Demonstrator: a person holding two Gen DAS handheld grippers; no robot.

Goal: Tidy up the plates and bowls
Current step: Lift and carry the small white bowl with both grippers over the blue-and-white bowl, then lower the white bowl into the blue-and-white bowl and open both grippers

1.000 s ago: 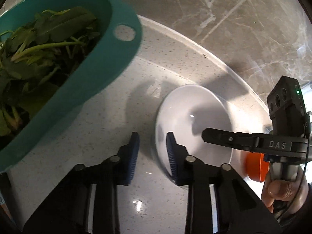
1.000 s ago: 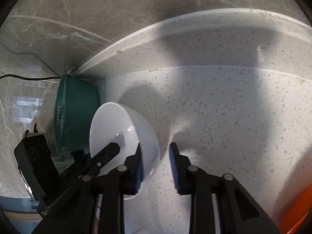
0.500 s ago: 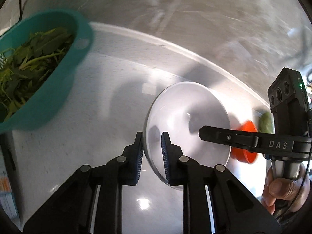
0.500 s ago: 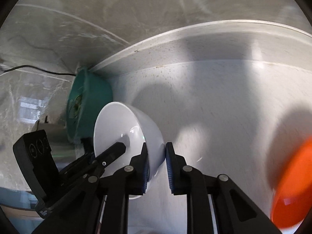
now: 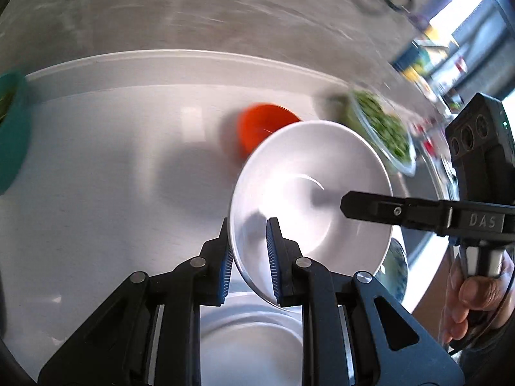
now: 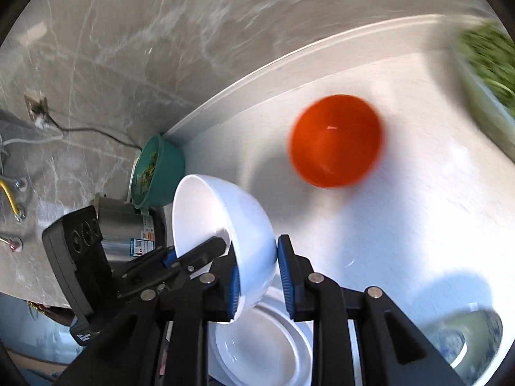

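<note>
A white bowl (image 5: 309,193) hangs tilted in the air over a stack of white plates (image 5: 251,347). My left gripper (image 5: 248,225) is shut on its near rim, one pad inside and one outside. From the right, a finger of my right gripper (image 5: 370,207) reaches into the bowl. In the right wrist view the bowl (image 6: 231,225) has its rim between the pads of my right gripper (image 6: 257,254). Those jaws are opening, and a thin gap shows at the outer pad. The plates (image 6: 267,347) lie just below.
An orange bowl (image 6: 334,138) stands further back on the white counter. A teal colander of greens (image 6: 157,170) and a metal pot (image 6: 119,231) are at the left. A glass dish of greens (image 5: 383,128) and a blue-patterned bowl (image 6: 463,337) are at the right.
Both grippers closed on the white bowl's rim, lifted it off the counter and carried it right, away from the colander. The plates and orange bowl came into view. The right jaws have widened.
</note>
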